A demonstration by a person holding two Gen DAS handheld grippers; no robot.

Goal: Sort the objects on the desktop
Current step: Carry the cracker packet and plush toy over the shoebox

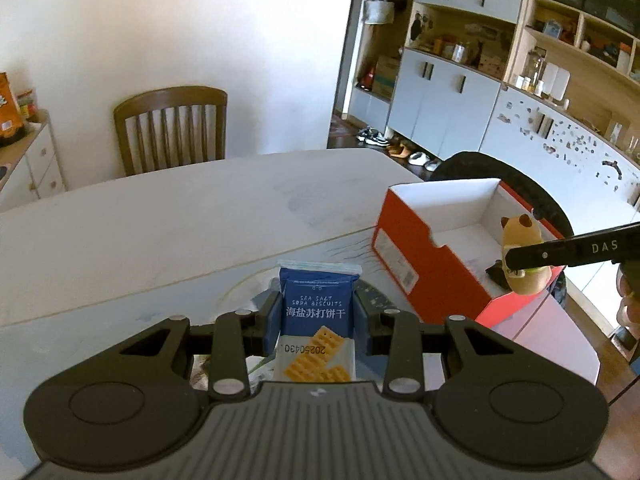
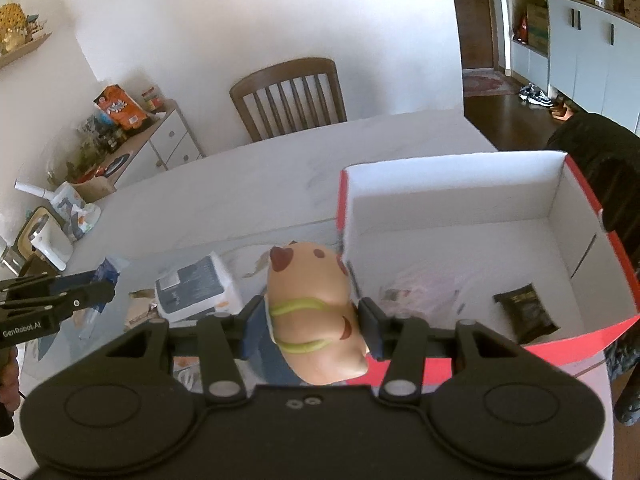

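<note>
Grippers loaded — my left gripper (image 1: 316, 320) pinches a soda biscuit packet (image 1: 316, 312); my right gripper (image 2: 312, 320) clamps a tan animal toy (image 2: 316, 312) beside the red box (image 2: 460, 208).

This is a home dining area: a white table (image 1: 160, 216) with a wooden chair (image 1: 172, 128) against a plain wall, tall cupboards and open shelves (image 1: 460, 52) crowded with jars, and shoes (image 1: 384, 140) by the entrance.

Biscuit pack (image 1: 316, 320) bottom hidden behind gripper body; toy's (image 2: 316, 312) underside too.
</note>
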